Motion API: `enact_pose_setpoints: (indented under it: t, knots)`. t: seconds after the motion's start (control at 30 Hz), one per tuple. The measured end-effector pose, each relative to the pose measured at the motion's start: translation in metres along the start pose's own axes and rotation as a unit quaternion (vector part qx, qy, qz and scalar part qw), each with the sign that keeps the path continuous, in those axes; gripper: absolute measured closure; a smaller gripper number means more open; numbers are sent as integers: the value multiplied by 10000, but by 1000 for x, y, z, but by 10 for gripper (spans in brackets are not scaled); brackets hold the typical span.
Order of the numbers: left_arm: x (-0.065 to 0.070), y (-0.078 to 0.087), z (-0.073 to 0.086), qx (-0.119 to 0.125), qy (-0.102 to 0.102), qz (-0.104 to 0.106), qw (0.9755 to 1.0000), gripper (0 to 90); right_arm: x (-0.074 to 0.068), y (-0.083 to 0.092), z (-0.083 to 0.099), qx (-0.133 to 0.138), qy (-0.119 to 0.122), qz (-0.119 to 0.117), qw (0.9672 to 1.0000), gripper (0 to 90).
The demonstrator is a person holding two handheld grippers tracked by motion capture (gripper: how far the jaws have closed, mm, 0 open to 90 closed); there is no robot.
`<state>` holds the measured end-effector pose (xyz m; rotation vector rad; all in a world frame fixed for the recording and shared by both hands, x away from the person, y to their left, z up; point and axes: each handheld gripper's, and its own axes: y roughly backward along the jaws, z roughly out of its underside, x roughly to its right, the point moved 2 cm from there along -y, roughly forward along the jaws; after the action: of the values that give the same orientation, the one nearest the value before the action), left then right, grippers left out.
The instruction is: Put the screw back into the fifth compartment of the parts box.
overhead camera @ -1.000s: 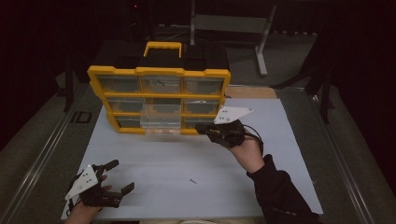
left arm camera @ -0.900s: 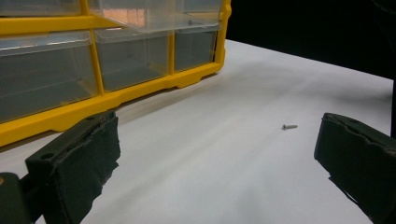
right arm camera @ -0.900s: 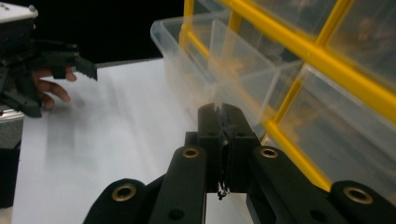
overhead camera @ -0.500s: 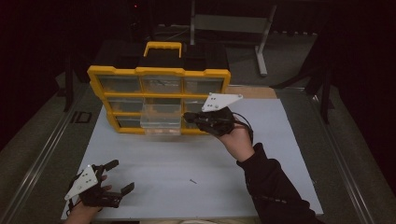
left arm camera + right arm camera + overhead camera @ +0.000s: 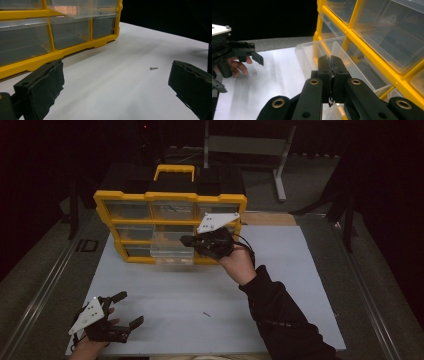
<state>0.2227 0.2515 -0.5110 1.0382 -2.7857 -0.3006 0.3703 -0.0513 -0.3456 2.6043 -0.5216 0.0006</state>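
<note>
Two grippers: the right gripper [image 5: 186, 240], jaws pressed together, at the open drawer [image 5: 171, 246] mid-frame; the left gripper [image 5: 129, 309], jaws wide, lower left.

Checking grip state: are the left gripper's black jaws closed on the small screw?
No: the left gripper has its jaws wide apart, and the small metal screw lies loose on the white table sheet beyond them.
</note>
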Motion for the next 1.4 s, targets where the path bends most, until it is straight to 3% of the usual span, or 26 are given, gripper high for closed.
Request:
enact_pose_setpoints:
  t: [0.77, 0.87, 1.23, 1.4]
  knots:
    - [0, 0, 0, 19, 21, 15, 10000, 11, 26, -39, 9, -354, -369, -19, 9987, 873]
    - [0, 0, 0, 19, 23, 17, 10000, 11, 27, -41, 10, -362, -405, -39, 9985, 782]
    - [0, 0, 0, -6, 25, -4, 10000, 11, 15, -21, 0, -105, -312, 16, 9995, 613]
    - [0, -1, 0, -11, 29, 7, 10000, 11, 11, -9, -2, 21, -388, 22, 9992, 543]
